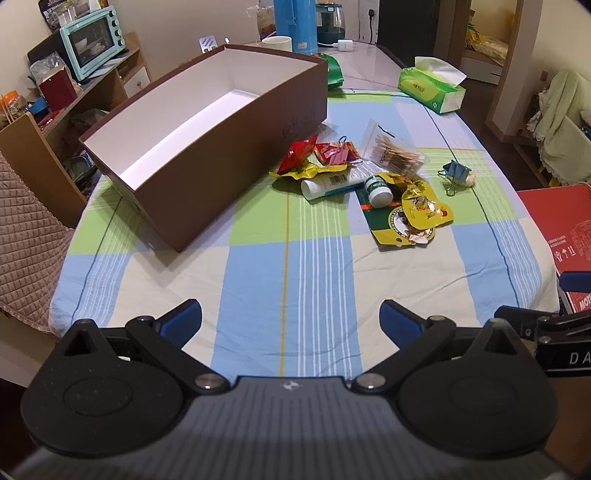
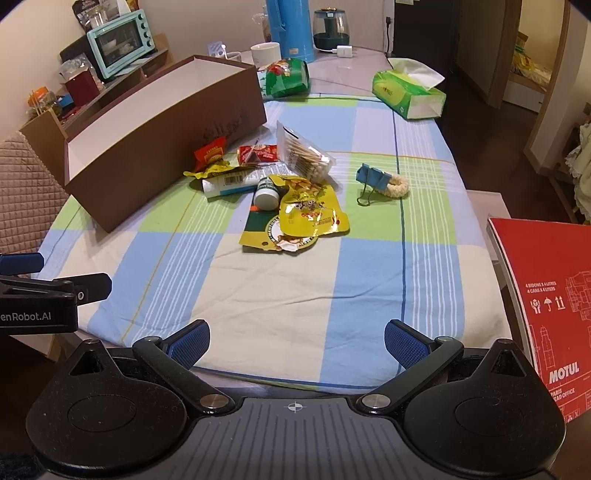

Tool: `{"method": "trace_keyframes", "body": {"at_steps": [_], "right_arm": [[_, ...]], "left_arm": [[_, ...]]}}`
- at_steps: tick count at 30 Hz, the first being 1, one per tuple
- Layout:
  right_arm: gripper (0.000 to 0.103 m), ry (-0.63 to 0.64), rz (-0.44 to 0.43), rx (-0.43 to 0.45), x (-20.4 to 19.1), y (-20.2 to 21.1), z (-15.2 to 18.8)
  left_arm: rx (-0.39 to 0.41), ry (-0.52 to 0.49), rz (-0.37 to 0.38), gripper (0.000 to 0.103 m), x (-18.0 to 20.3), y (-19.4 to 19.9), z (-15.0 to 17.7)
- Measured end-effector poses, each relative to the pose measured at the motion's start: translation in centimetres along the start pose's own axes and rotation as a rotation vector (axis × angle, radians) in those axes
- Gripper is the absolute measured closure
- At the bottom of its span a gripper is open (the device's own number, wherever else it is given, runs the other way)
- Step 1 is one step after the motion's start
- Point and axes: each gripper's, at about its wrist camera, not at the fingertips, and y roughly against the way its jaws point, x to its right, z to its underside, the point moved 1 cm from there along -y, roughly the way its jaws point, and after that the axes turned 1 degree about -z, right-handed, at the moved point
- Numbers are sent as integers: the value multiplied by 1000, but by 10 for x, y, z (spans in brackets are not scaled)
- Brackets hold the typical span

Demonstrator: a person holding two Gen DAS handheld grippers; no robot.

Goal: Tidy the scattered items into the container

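Observation:
An empty brown cardboard box with a white inside stands on the checked tablecloth, left of centre. Beside it lies a heap of small items: red snack packets, a white tube, a small green-and-white bottle, a bag of cotton swabs, yellow packets. A blue binder clip with a beige ring lies apart to the right. My left gripper and right gripper both hang open near the table's front edge, holding nothing.
A green tissue box, a green snack bag, a blue thermos and a white mug stand at the far end. A red carton rises at the right edge. Shelves with a mint oven stand left.

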Motion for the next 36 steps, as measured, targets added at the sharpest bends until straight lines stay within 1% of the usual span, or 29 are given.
{"method": "trace_keyframes", "body": {"at_steps": [7, 13, 36], "right_arm": [[0, 24, 1, -10, -7, -3, -7], [0, 30, -22, 1, -2, 0, -6], [0, 59, -59, 27, 9, 1, -18]], "left_arm": [[12, 10, -12, 2, 1, 4, -1], [22, 18, -23, 2, 1, 8, -2], [35, 45, -52, 2, 11, 10, -7]]}}
